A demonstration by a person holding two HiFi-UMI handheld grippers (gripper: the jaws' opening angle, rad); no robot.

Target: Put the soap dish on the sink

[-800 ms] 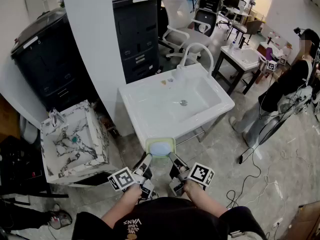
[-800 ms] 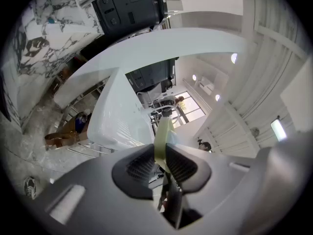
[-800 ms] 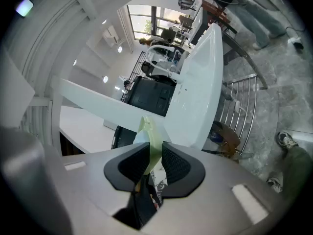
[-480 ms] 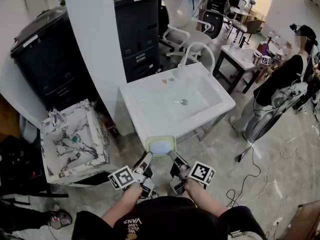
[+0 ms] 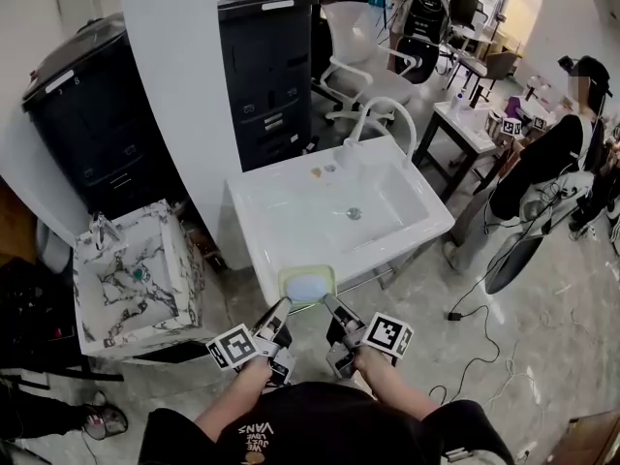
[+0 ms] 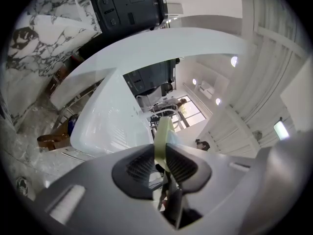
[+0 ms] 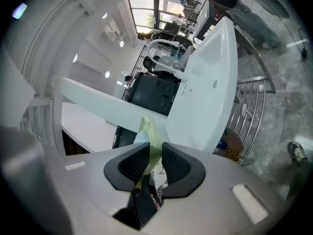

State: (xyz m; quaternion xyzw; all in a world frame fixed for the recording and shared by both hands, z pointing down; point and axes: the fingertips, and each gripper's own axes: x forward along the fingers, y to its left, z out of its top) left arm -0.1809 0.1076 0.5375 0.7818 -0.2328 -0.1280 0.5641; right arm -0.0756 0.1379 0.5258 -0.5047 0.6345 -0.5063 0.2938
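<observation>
The pale green soap dish [image 5: 308,285] hangs at the near edge of the white sink [image 5: 291,206], carried by both claws. The left claw [image 5: 282,308] pinches its near rim on one side and the right claw [image 5: 328,305] on the other, each closed on the thin lip. It looks light and stiff, probably smooth plastic, so it may slip. The rim seems the right place to grip, with the dish level.

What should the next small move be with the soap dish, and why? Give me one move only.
Probably ease the soap dish a little forward over the near rim of the white sink, then lower it. The left gripper and right gripper each pinch its near edge, and the dish sits right at the rim's front edge, not clearly resting on it.
</observation>
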